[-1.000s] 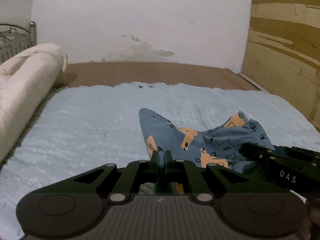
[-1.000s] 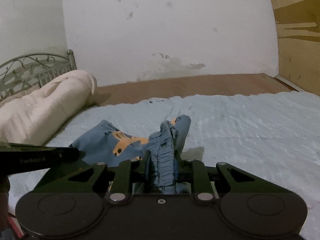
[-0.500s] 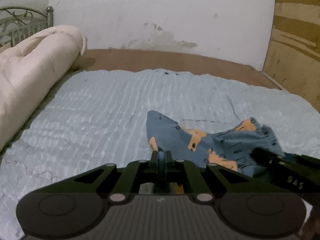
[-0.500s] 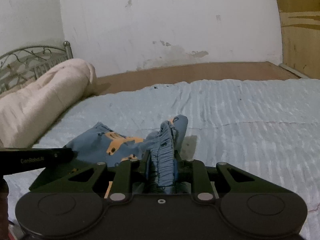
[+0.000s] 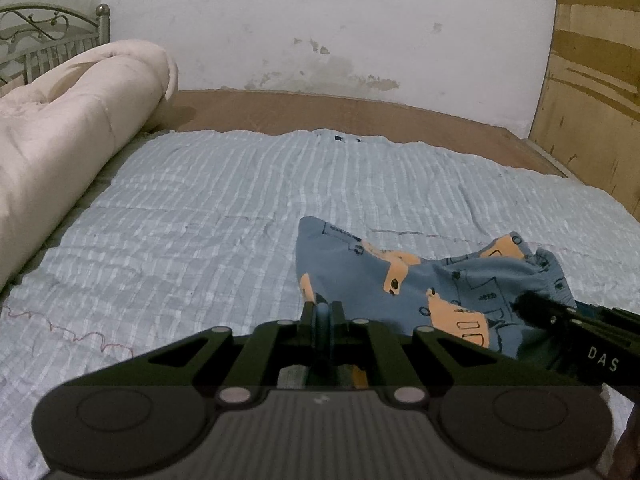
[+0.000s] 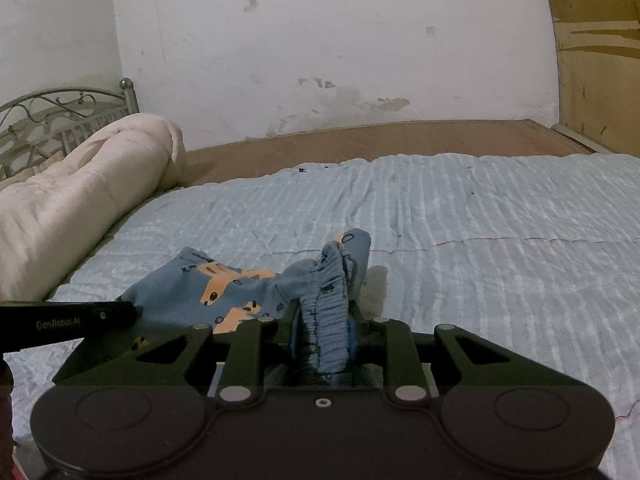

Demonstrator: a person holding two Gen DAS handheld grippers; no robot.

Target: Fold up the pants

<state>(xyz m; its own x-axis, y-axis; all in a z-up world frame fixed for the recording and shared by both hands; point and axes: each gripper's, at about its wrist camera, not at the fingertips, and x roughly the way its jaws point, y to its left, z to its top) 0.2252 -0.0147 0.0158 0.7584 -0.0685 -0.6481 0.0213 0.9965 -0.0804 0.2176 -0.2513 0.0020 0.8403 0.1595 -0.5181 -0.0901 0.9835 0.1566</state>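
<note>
Through my left wrist camera, my left gripper (image 5: 323,312) is pressed together on a thin edge of the pants (image 5: 432,292), which spread out in front of me on the pale blue bedspread (image 5: 224,216), right of the rolled cream quilt (image 5: 68,136); my right gripper's black finger crosses in on the side of the pants away from the quilt. The cloth looks light, limp and not slippery, so I judge it will sag and bunch between two holds unless I keep it taut, and hems or the waistband are the sound places to pinch. Against the picture a second ago, the headboard (image 5: 48,36) and quilt now sit further into view and more bedspread shows beyond the pants, so I have drawn back or tipped up. Through my right wrist camera, my right gripper (image 6: 325,320) is pinching the gathered elastic waistband, a thick ruffled wad standing between its fingers, while the rest of the pants (image 6: 208,292) trails toward the quilt (image 6: 88,184). Since that earlier picture the pants look flatter and lie lower in view.
</note>
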